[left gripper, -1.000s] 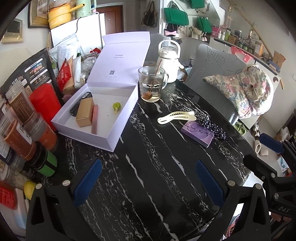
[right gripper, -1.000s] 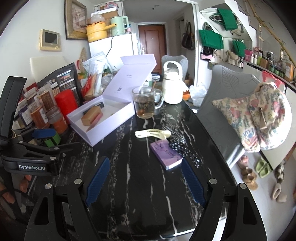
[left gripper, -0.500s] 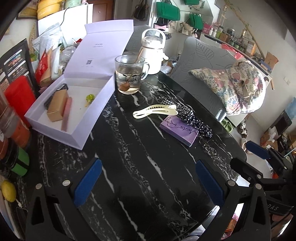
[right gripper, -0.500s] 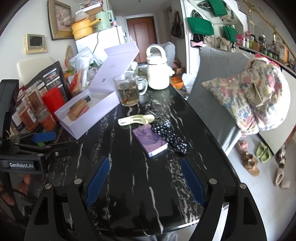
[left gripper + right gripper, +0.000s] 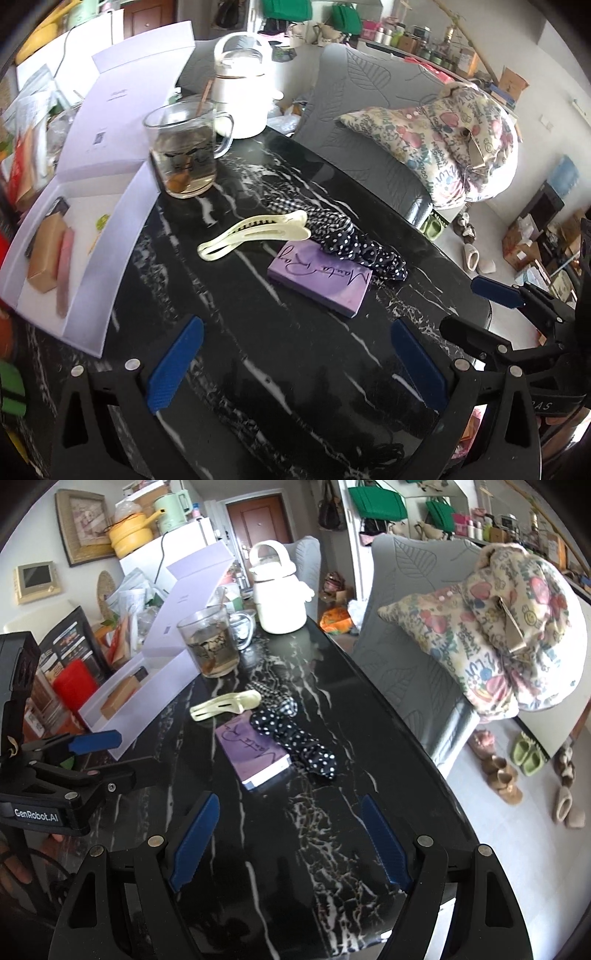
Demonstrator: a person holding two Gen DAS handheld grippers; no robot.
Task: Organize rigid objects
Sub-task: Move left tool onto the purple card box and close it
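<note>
A purple box (image 5: 320, 282) lies on the black marble table (image 5: 280, 369), also seen in the right wrist view (image 5: 255, 751). A cream hair clip (image 5: 255, 232) (image 5: 227, 705) lies beyond it, and a polka-dot scrunchie (image 5: 354, 245) (image 5: 295, 738) beside it. An open white box (image 5: 85, 236) (image 5: 140, 698) at the left holds a brown box (image 5: 46, 254), a pink bar and a small green item. My left gripper (image 5: 295, 363) is open and empty, just short of the purple box. My right gripper (image 5: 288, 843) is open and empty, near the table's front edge.
A glass mug (image 5: 184, 155) with drink stands behind the clip, a white kettle (image 5: 242, 99) behind it. Jars and packets crowd the left edge (image 5: 74, 679). A grey chair with a floral cushion (image 5: 498, 627) stands at the right.
Both grippers have moved forward and right toward the purple box and clip, which now look larger. Both stayed open. No object on the table has moved.
</note>
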